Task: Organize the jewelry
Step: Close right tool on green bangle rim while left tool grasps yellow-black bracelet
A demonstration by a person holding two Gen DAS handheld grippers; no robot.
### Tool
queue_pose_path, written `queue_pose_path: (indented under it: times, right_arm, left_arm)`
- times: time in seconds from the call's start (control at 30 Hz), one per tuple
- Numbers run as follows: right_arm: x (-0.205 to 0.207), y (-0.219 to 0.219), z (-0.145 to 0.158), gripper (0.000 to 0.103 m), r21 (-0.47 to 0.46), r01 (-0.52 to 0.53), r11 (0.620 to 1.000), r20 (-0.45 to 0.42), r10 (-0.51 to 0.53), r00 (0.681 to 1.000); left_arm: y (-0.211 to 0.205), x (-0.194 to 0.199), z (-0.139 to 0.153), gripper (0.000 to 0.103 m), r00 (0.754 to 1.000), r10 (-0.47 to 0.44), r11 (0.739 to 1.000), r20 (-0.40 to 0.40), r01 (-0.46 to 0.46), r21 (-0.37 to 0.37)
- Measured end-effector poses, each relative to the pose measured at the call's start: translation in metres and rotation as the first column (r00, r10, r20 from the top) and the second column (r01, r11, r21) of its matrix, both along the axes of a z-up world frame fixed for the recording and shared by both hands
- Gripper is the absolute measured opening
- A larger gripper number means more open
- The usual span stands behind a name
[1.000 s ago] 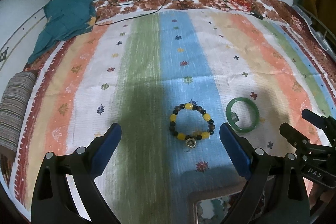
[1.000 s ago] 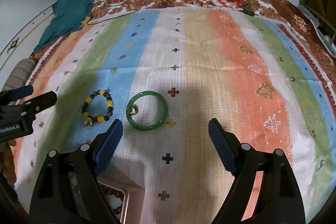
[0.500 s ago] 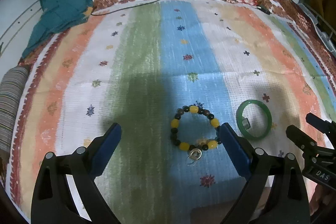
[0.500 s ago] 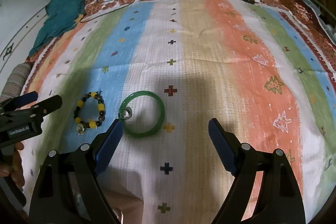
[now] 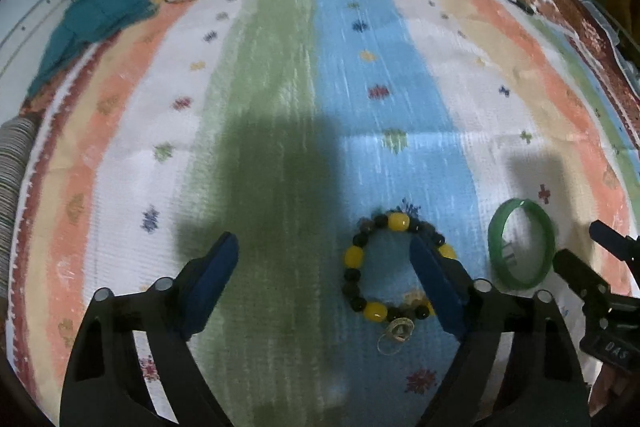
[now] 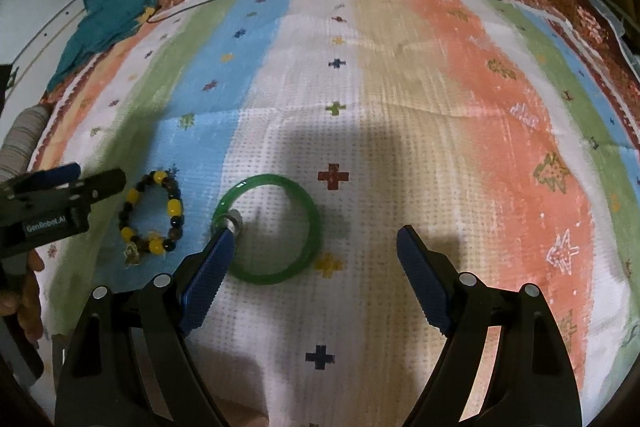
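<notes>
Both grippers hang low over the striped cloth (image 6: 400, 131), fingers spread wide, gripping nothing. Left gripper (image 5: 326, 279) straddles the beaded bracelet (image 5: 394, 267) on the blue stripe; right gripper (image 6: 316, 267) frames the green bangle (image 6: 267, 229), just right of the beads.

Both claws: black plastic arms, silver pivot screws, blue ribbed pads. Left claw (image 5: 324, 277) body reads "GenRobot.AI" in white; bare skin under it. Right claw (image 6: 316, 265) identical build.
</notes>
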State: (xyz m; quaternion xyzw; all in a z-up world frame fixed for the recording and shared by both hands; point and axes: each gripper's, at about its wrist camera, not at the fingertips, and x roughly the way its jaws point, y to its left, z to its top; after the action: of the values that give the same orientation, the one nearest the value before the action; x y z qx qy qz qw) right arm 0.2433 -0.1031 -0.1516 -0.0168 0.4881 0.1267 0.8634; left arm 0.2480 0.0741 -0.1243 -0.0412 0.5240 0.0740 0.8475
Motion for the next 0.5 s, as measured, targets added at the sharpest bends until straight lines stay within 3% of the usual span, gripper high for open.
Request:
queue_pose_path:
  times: [0.1, 0.17, 0.23, 0.33, 0.4, 0.43, 0.5]
  right_arm:
    - [0.002, -0.003, -0.007, 0.069, -0.019, 0.006, 1.000, -0.020, -0.007, 1.000]
    - [0.003, -0.006, -0.012, 0.068, -0.008, 0.016, 1.000, -0.035, -0.016, 0.999]
    - [0.004, -0.009, -0.018, 0.063, 0.012, 0.025, 1.000, -0.058, -0.024, 0.998]
    - [0.002, -0.008, -0.021, 0.057, -0.001, 0.010, 1.000, -0.044, -0.010, 0.999]
    - [0.002, -0.008, -0.021, 0.047, 0.019, 0.001, 1.000, -0.043, 0.000, 0.999]
    - [0.002, -0.008, -0.021, 0.044, 0.025, -0.001, 1.000, -0.046, 0.002, 0.999]
    - [0.002, -0.007, -0.022, 0.027, 0.033, -0.007, 0.999, -0.053, 0.008, 0.999]
  left_arm:
    - [-0.004, 0.001, -0.010, 0.082, 0.999, -0.028, 0.999, -0.030, 0.029, 0.022]
    - [-0.006, 0.002, -0.015, 0.075, 0.998, -0.044, 0.999, -0.044, 0.046, 0.029]
    - [-0.006, 0.003, -0.020, 0.060, 0.997, -0.047, 0.998, -0.055, 0.050, 0.041]
    - [-0.006, 0.003, -0.029, 0.059, 0.995, -0.061, 0.997, -0.081, 0.065, 0.046]
    - [-0.007, 0.001, -0.031, 0.054, 0.994, -0.082, 0.995, -0.066, 0.085, 0.049]
    - [-0.007, 0.000, -0.031, 0.045, 0.994, -0.090, 0.995, -0.062, 0.092, 0.042]
    - [-0.005, 0.000, -0.030, 0.032, 0.996, -0.071, 0.996, -0.061, 0.073, 0.043]
